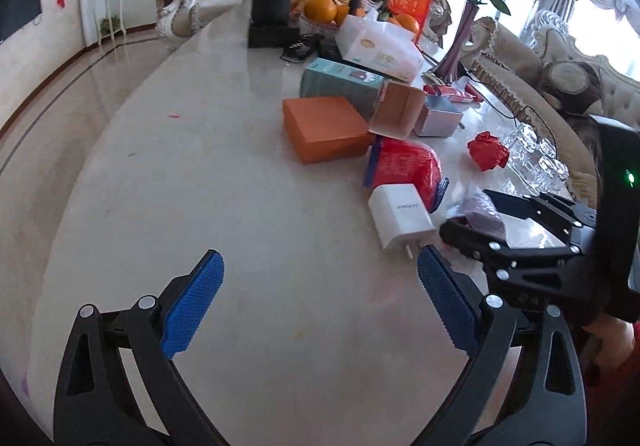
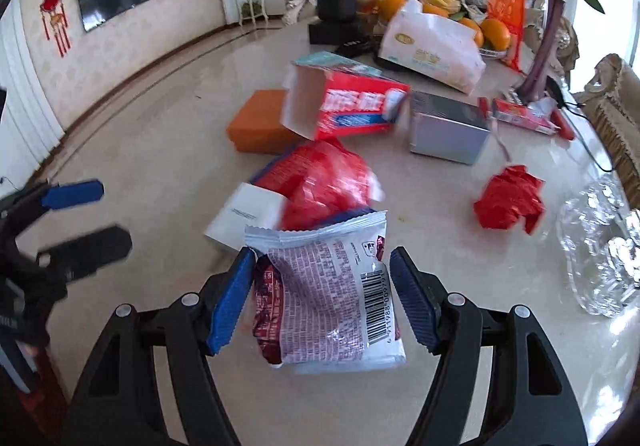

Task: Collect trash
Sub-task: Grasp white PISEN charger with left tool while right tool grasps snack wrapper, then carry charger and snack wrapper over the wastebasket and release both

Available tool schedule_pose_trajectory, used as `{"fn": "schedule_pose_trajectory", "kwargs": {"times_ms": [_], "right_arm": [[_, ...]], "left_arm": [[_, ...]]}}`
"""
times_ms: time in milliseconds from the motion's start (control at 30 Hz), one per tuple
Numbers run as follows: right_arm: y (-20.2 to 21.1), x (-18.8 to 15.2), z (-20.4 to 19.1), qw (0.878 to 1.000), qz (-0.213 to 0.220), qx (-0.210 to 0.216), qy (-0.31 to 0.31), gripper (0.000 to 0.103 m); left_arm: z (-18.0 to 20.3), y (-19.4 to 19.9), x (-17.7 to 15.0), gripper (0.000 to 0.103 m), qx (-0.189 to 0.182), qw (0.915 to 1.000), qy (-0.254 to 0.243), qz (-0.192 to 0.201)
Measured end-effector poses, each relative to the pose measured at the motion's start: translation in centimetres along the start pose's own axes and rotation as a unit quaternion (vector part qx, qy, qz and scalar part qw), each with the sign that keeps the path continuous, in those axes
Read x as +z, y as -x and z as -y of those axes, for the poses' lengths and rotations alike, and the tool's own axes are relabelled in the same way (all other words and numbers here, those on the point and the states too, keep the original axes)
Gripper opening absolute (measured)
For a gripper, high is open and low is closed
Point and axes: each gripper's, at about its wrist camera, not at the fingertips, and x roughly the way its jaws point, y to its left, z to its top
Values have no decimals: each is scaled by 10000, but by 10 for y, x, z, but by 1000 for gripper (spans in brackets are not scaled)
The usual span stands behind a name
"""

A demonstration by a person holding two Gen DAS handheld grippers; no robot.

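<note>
Two tongs over the table (image 1: 200, 166), right gripper (image 2: 322, 286) pinching a snack bag (image 2: 328, 298) whose barcode only its own view shows, left gripper (image 1: 320, 286) spread wide, empty.

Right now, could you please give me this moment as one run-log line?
left tongs: open, empty | right tongs: shut on snack wrapper | crumpled red paper: on table

The left gripper (image 1: 320, 302) is hovering over the pale table (image 1: 200, 174), its blue fingers (image 1: 192, 306) standing wide apart with nothing between them. Just beyond its right finger a white charger (image 1: 400, 214) is lying beside a red packet (image 1: 408, 170). At right, the right gripper (image 1: 476, 222) is holding a crinkly wrapper (image 1: 480, 210).
</note>
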Motion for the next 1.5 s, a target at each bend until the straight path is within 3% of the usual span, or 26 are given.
{"fn": "schedule_pose_trajectory", "kwargs": {"times_ms": [100, 267, 467, 700, 733, 800, 867, 933, 1033, 1133, 1300, 1400, 1500], "right_arm": [[5, -9, 18, 9997, -47, -129, -184, 66], [12, -18, 44, 9987, -52, -221, -462, 66], [16, -27, 61, 9975, -40, -283, -645, 66], [10, -29, 66, 9972, -111, -335, -659, 66], [9, -28, 66, 9971, -136, -342, -672, 65], [9, -28, 67, 9967, -149, -318, -736, 62], [11, -28, 66, 9964, -162, -259, -790, 53], [15, -30, 64, 9963, -115, -264, -811, 49], [26, -34, 63, 9952, 68, -184, -954, 47], [37, -37, 60, 9946, 150, -29, -1023, 46], [57, -52, 51, 9924, 332, 120, -1181, 46], [89, -71, 38, 9904, 631, 304, -1189, 46], [123, -89, 24, 9876, 887, 558, -1168, 46]], "left_arm": [[17, -12, 6, 95, -115, 9998, -154, -65], [52, -37, 11, 95, 0, 9989, -453, -129], [64, -65, 11, 95, 432, 9979, -306, -360], [68, -72, 14, 94, 751, 9958, -429, -290], [68, -74, 14, 92, 703, 9957, -470, -371], [70, -74, 14, 64, 667, 9953, -608, -347], [72, -70, 15, 44, 702, 9946, -684, -344], [70, -69, 15, 44, 605, 9950, -696, -393], [61, -63, 11, 43, 473, 9963, -592, -411], [51, -48, -1, 43, 107, 9978, -480, -435], [41, -18, -28, 43, -52, 9986, -455, -275], [30, 21, -48, 43, -380, 9989, -283, -51], [31, 80, -74, 43, -628, 9966, -443, 309]]}}
